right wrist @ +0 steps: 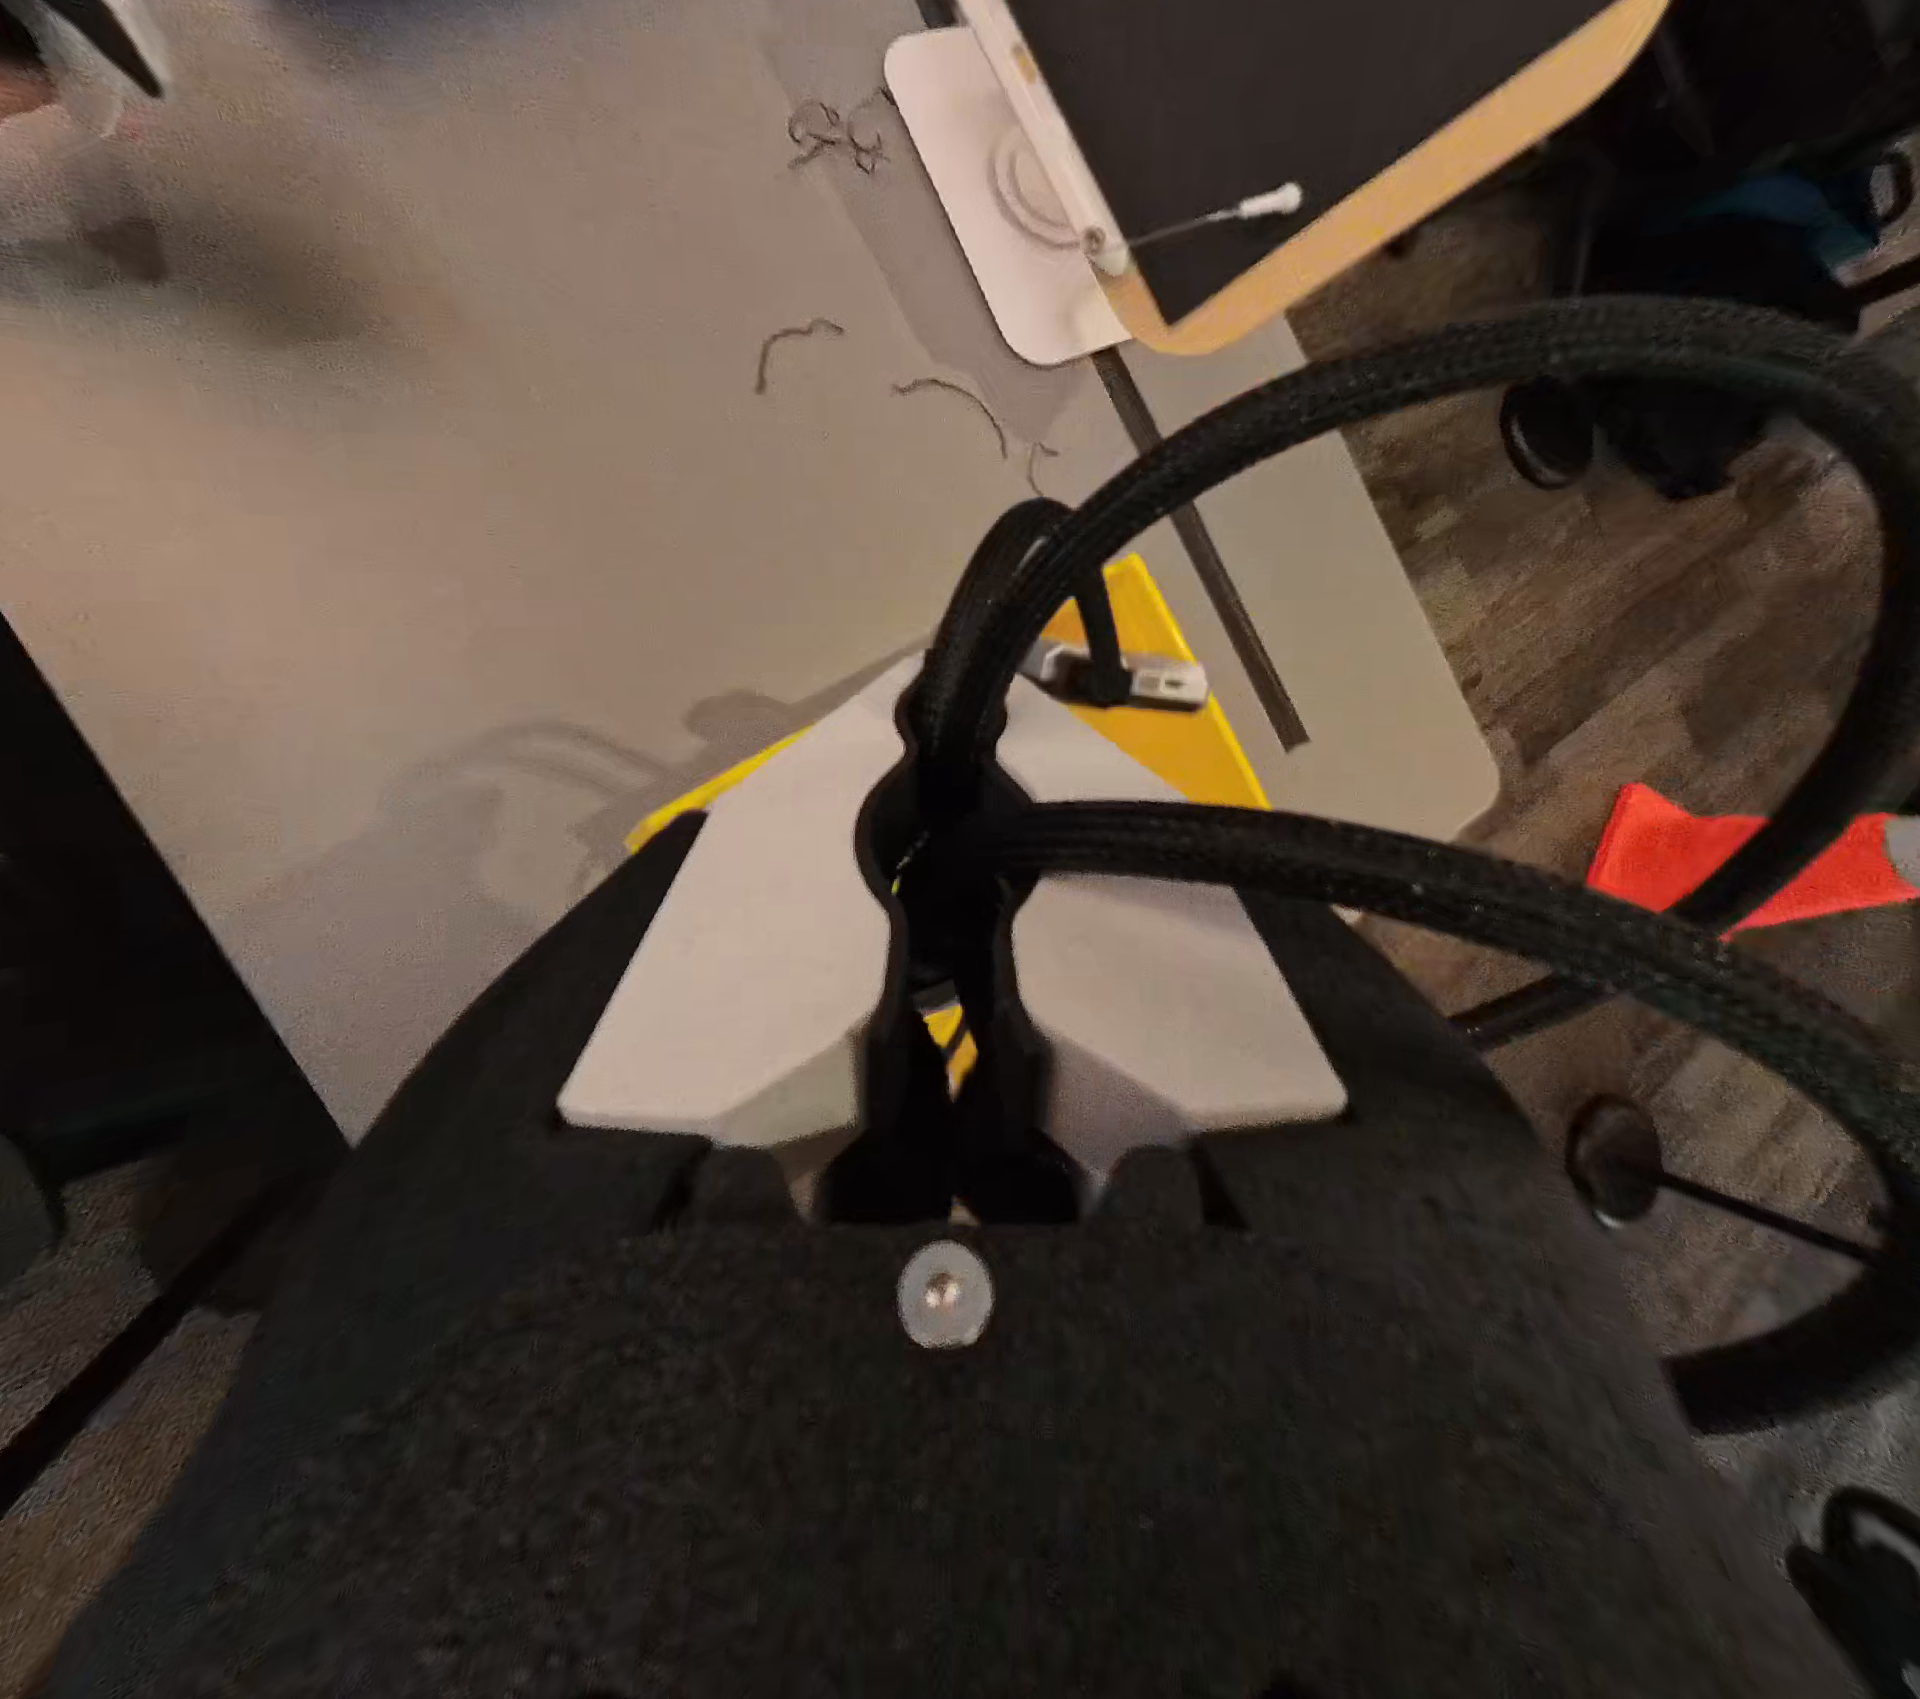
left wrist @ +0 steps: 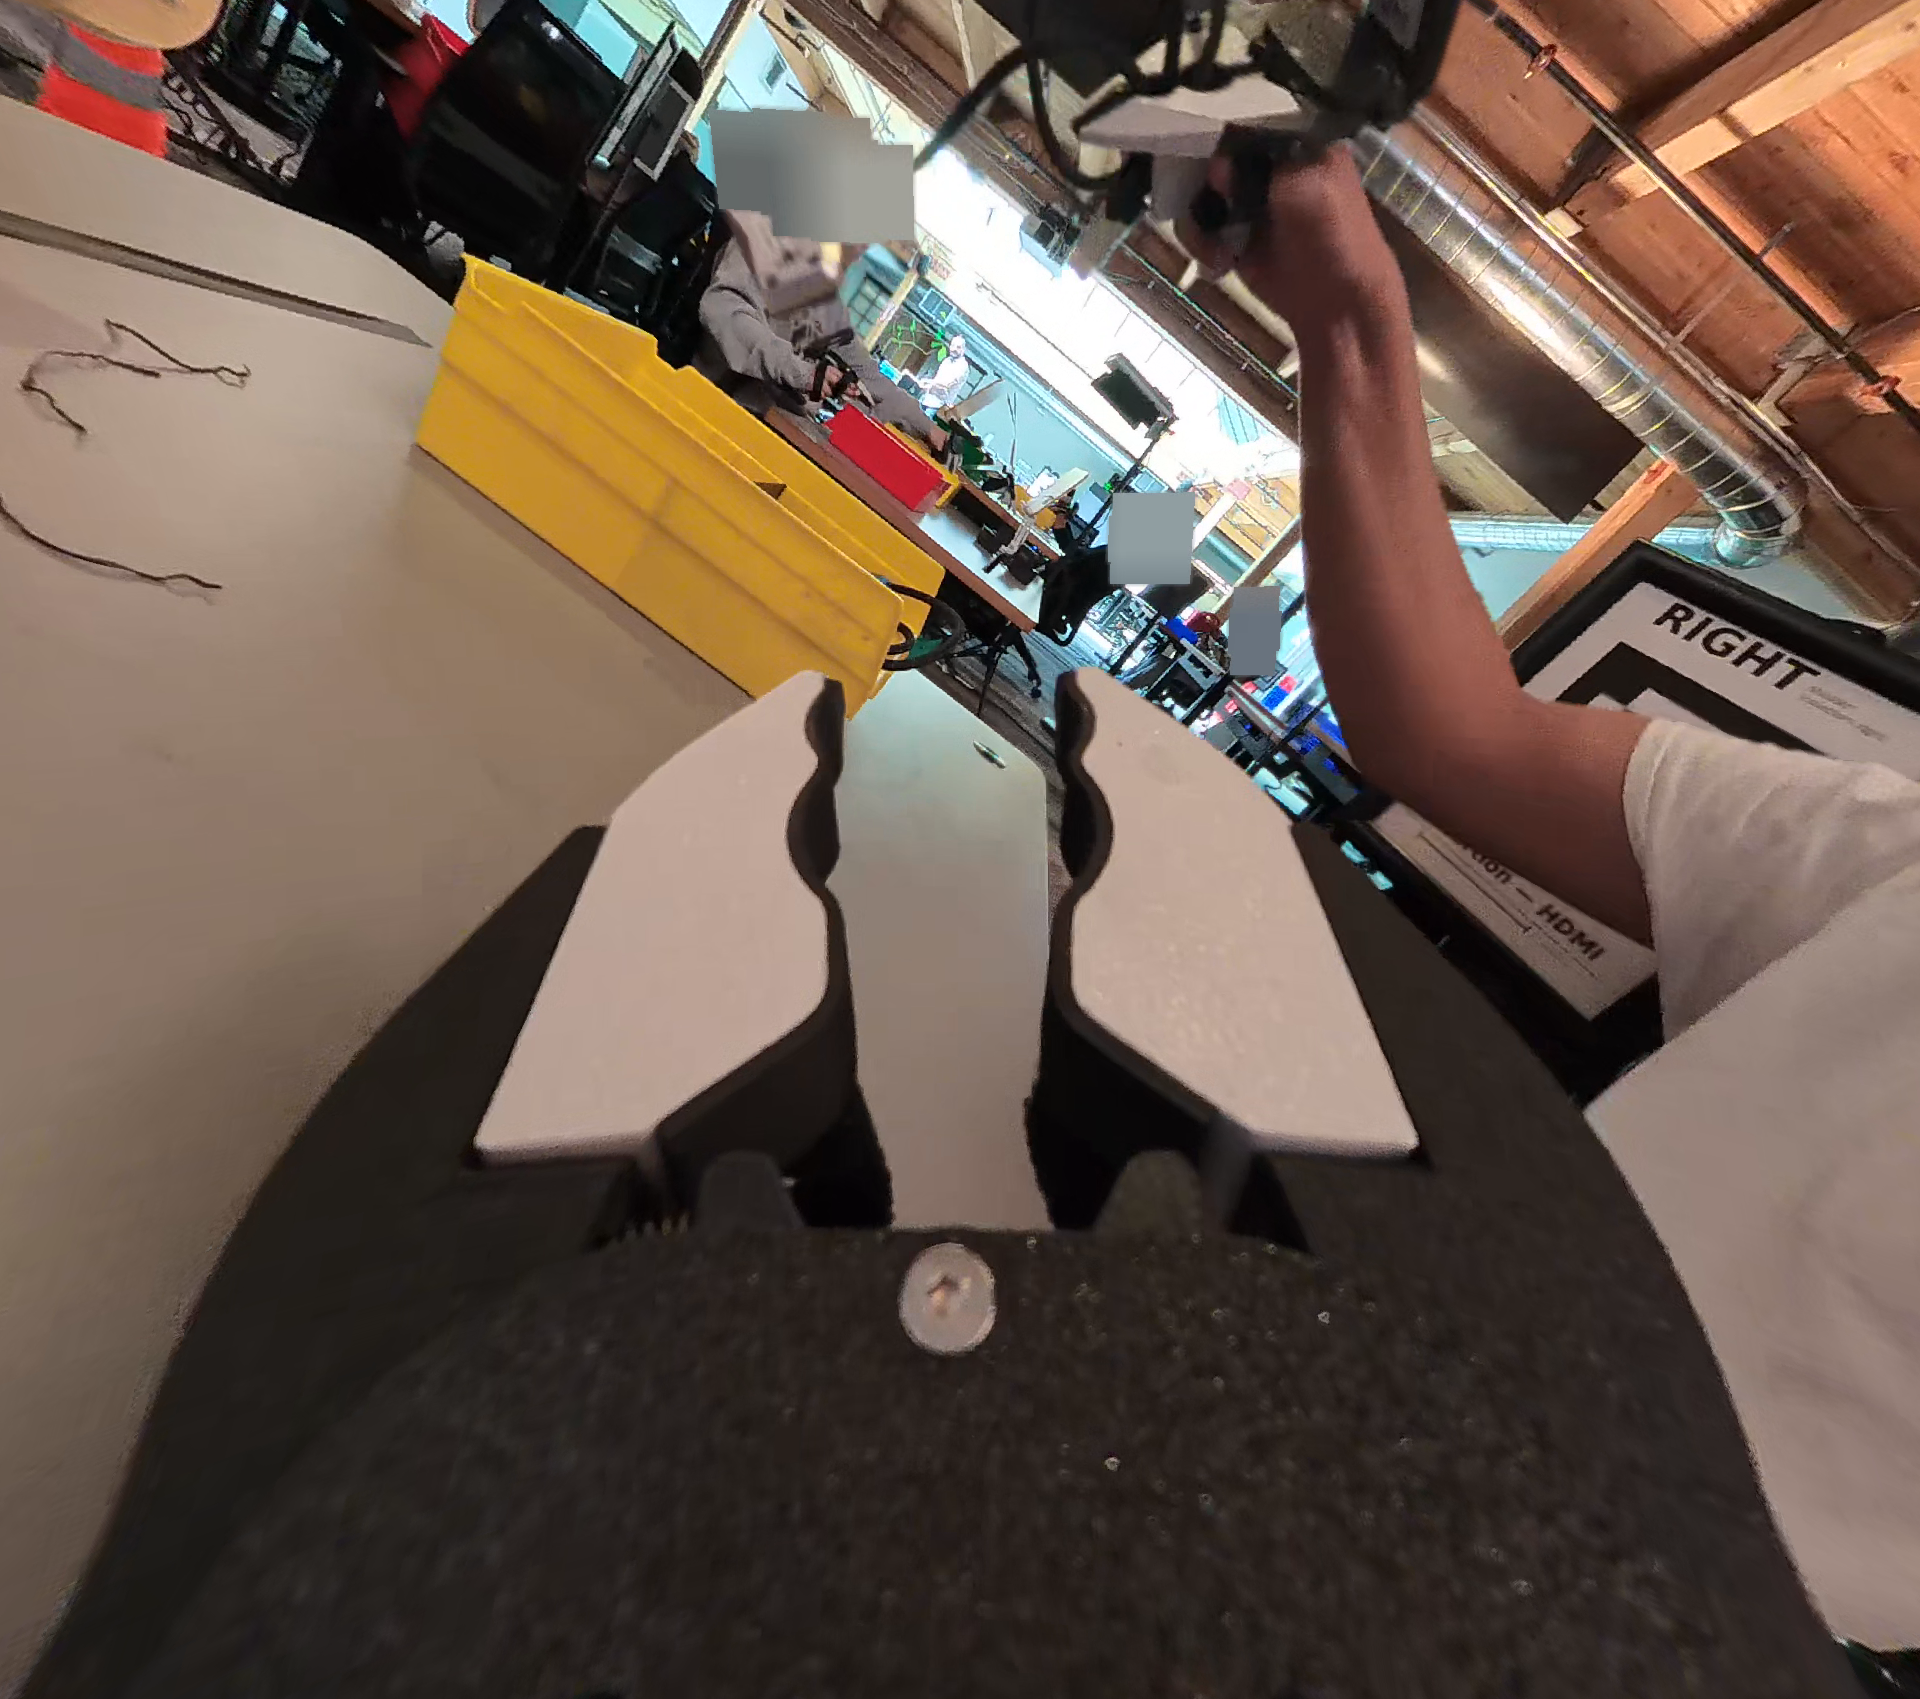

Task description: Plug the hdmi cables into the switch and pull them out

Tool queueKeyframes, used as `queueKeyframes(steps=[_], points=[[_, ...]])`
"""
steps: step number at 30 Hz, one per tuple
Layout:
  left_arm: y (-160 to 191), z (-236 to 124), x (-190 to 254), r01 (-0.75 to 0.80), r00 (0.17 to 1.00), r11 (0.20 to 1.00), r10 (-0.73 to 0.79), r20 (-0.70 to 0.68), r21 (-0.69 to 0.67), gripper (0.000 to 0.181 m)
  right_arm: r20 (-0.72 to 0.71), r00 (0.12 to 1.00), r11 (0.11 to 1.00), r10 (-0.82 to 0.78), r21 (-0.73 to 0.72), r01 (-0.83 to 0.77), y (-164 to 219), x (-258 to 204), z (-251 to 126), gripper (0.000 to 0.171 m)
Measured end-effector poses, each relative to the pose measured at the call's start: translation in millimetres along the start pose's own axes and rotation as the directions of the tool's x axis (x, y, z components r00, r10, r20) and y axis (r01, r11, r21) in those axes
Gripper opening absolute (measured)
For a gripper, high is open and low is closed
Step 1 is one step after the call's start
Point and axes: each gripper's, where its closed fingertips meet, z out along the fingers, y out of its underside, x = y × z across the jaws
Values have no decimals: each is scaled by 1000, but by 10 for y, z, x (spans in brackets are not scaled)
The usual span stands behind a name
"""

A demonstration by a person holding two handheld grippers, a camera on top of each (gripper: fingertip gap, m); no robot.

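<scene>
Gripping a bundled black braided HDMI cable (right wrist: 1351, 860), the right tongs (right wrist: 951, 776) are clamped above the table (right wrist: 468, 454). Left tongs (left wrist: 940, 714) gape, empty. Cable looks springy; grasp near its metal plug (right wrist: 1164, 681).

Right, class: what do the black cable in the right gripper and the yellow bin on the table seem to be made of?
Black cable: a woven fabric sleeve, matte; a braided mesh texture shows, core hidden.
Yellow bin: probably moulded plastic, smooth with a slight sheen, with stepped moulded walls.
</scene>
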Motion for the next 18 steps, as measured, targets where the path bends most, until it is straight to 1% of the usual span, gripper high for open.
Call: queueKeyframes(steps=[3, 5, 7, 11, 14, 16, 18], points=[[3, 5, -2, 2, 1000, 1000, -2, -2, 1, 37, 21, 999, 992, 35, -120, -32, 229, 320, 49, 3], [12, 5, -11, -18, 1000, 1000, 18, 10, -10, 37, 35, 998, 979, 57, -200, -49, 408, 456, 232, 3], [33, 8, -28, -52, 998, 998, 53, 35, -32, 36, 79, 992, 969, 95, -236, -74, 529, 501, 529, 3], [95, 26, -29, -127, 988, 988, 134, 75, -85, 36, 190, 965, 961, 181, -244, -133, 744, 502, 1208, 4], [153, 44, -1, -155, 984, 981, 164, 75, -116, 35, 190, 947, 931, 259, -312, -192, 1080, 595, 1639, 4], [188, 56, 0, -154, 984, 980, 164, 74, -127, 35, 211, 912, 921, 352, -249, -298, 1105, 677, 1846, 4], [211, 65, -1, -141, 986, 981, 151, 68, -133, 35, 217, 873, 890, 437, -242, -385, 1152, 709, 1981, 4]])
